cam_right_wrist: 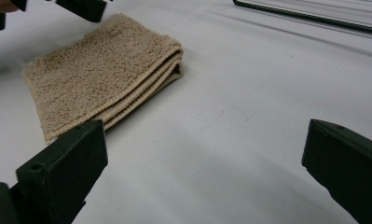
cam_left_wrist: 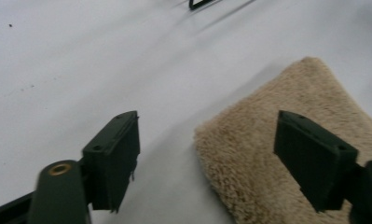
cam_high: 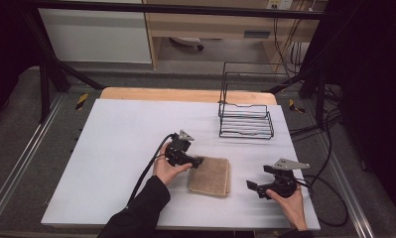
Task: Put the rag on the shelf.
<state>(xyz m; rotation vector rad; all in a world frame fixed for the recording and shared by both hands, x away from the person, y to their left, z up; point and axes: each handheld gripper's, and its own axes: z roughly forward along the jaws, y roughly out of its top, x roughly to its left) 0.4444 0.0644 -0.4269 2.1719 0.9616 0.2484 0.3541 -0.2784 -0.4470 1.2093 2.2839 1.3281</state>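
Folded beige towel (cam_high: 209, 176), lying flat on white table (cam_high: 121, 144), near-centre, folded layers showing along one edge in right gripper view (cam_right_wrist: 99, 79). Left gripper (cam_high: 198, 161) just at towel's far-left corner, jaws wide apart, one over towel, other over bare table; nothing clamped (cam_left_wrist: 207, 154). Right gripper (cam_high: 251, 187) well to right of towel, near table's near edge, jaws spread wide, empty (cam_right_wrist: 202, 172). Black wire rack (cam_high: 246, 119) on far right of table, well apart from towel.

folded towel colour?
Beige, a plain sandy tan terry towel; shows best in the right gripper view.
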